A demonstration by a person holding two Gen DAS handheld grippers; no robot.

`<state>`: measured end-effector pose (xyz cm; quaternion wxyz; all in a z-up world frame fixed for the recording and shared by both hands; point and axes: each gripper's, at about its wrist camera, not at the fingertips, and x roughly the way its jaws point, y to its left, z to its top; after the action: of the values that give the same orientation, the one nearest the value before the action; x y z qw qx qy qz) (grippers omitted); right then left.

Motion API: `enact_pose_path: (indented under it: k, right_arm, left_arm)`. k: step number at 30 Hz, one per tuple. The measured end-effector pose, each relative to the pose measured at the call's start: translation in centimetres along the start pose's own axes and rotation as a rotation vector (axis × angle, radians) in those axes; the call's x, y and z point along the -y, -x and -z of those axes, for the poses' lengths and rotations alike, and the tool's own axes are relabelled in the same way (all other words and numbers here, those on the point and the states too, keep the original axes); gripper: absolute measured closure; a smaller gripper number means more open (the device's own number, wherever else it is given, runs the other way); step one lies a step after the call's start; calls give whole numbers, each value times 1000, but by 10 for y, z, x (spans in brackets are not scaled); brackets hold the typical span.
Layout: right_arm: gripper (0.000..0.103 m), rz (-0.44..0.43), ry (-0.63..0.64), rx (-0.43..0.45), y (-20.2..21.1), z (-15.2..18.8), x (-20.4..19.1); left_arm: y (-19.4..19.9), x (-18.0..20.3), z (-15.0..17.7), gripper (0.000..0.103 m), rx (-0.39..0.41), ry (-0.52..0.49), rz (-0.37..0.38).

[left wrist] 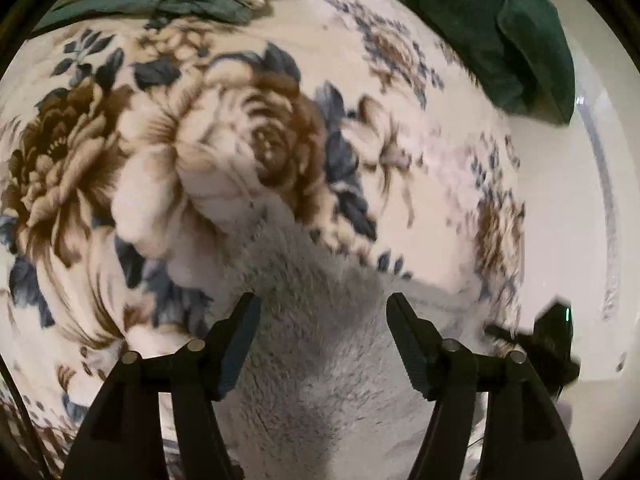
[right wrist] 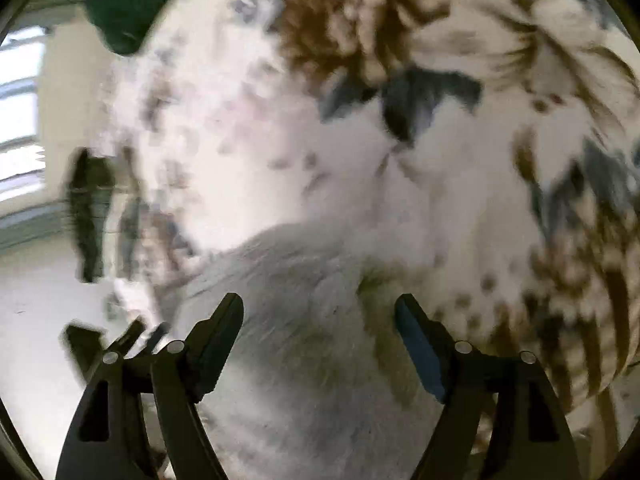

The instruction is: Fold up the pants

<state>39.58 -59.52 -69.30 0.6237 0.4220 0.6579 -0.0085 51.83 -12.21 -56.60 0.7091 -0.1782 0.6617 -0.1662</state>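
pants (left wrist: pixel 320 360): grey, on floral blanket (left wrist: pixel 200 140)
L claw (left wrist: pixel 324 320): jaws apart, empty, over pants
R claw (right wrist: pixel 320 316): same, blurred

A floral blanket (left wrist: pixel 248 128) covers the bed (dark green pillow (left wrist: pixel 500 36) at its edge); pale floor (left wrist: pixel 560 208) beyond.

Grey pants (left wrist: pixel 320 360) on floral blanket (left wrist: pixel 200 140)
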Motion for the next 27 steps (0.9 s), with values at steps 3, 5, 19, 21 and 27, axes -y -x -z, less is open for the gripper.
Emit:
enact_pose_path:
  k: [3,5,19,21,27]
  right_arm:
    - [80,95,57,35,-2,-15,-5]
    - [79,96,-28,56,2,-22,16]
    - [9,-131,7,39,33,102,58]
    - [9,-172,-21,-5,2,114,66]
    - [2,-381,-92,-87,-73,121,76]
  left_arm:
    - [-16,-1,6,39,-36,-15,-28]
    - [-20,-4,11,39,-42,-19,-51]
    - [24,-22,84,0,36,127,196]
    - [2,-26,100,0,-31,149,231]
    - [-30,-41,112,0,-98,157,194]
